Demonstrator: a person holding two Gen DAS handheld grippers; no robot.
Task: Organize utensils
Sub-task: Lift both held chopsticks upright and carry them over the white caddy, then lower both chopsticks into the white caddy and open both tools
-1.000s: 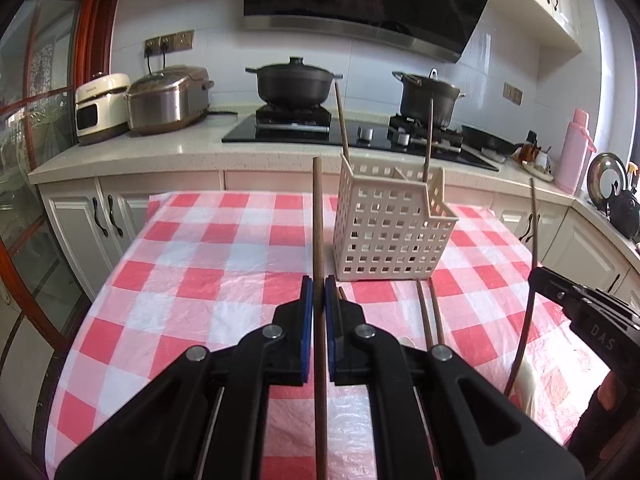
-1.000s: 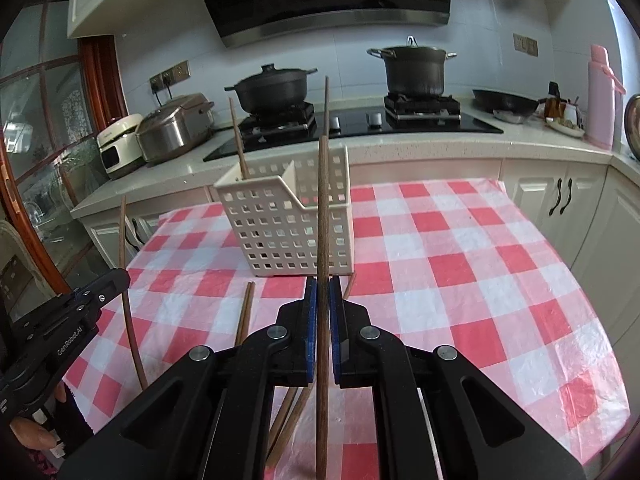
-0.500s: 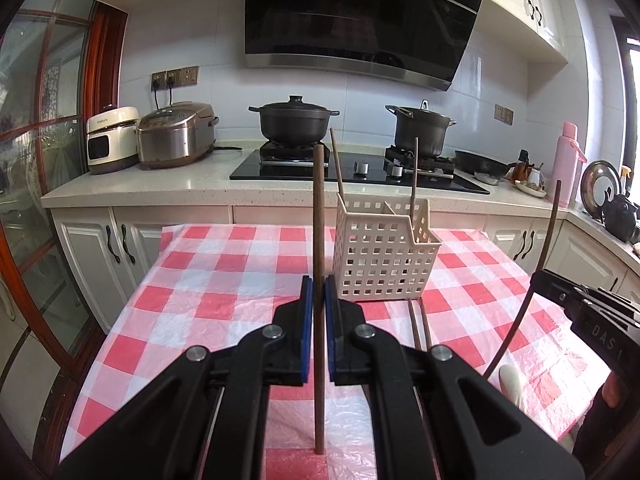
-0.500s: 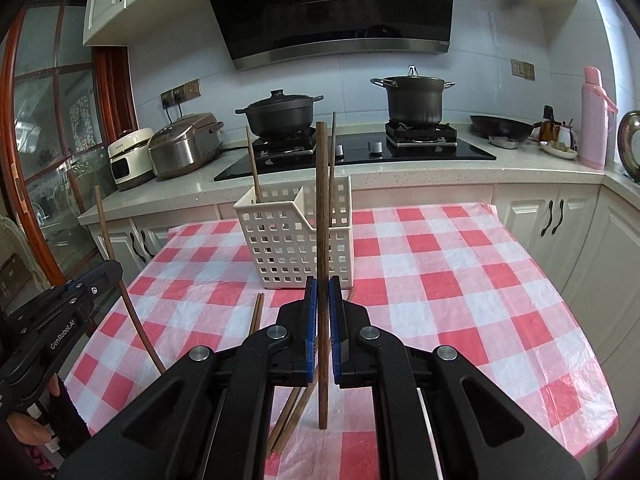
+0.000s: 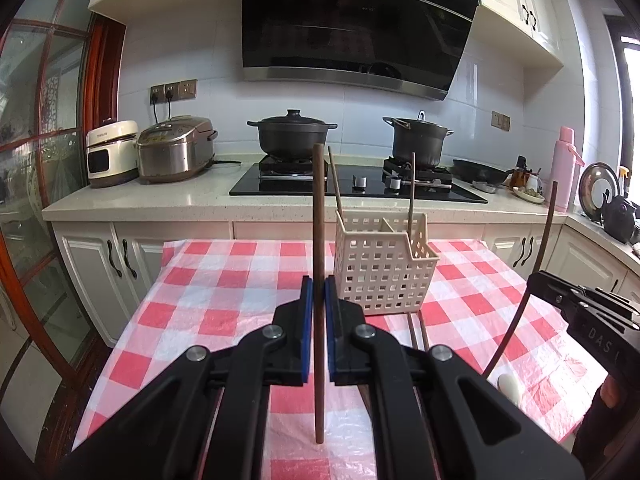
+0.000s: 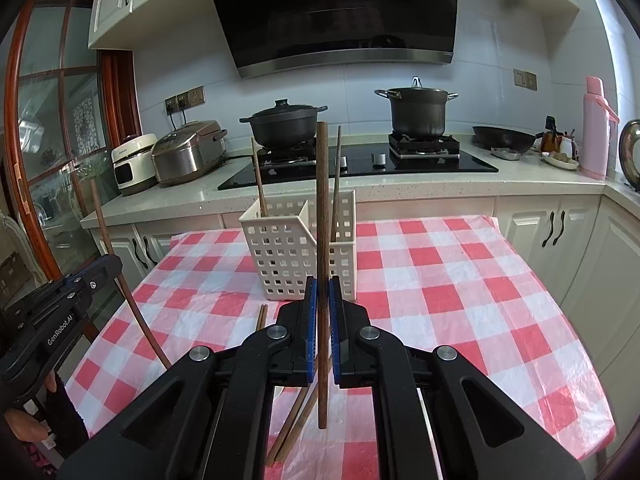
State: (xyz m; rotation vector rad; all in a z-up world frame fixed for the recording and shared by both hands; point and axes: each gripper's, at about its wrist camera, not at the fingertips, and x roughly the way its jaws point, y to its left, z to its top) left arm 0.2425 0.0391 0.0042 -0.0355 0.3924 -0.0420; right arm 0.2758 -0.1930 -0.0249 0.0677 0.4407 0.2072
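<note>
With each gripper clenched on one upright chopstick, you're mid-carry: left gripper [image 5: 316, 300] grasps the left chopstick [image 5: 318, 240], right gripper [image 6: 323, 304] the right chopstick [image 6: 322, 220]. Next: tip both into the basket [image 6: 298, 256] at 12 o'clock, w/o snagging its rim. Count: 2 held, 2 in basket, approx. 2 loose chopsticks [image 6: 294, 424] on the tablecloth [image 6: 440, 300].

A red-and-white checked tablecloth [image 5: 224, 280] covers the table. Behind it, on the pale counter [image 5: 160, 200], stand a small white appliance [image 5: 111, 152] and a steel rice cooker [image 5: 174, 148] (both plugged in at the wall, it seems). Two dark pots [image 5: 292, 130] [image 5: 418, 136] sit on the black hob [image 5: 352, 184] under the range hood [image 5: 352, 20]. A pink flask [image 5: 564, 168] stands far right.
</note>
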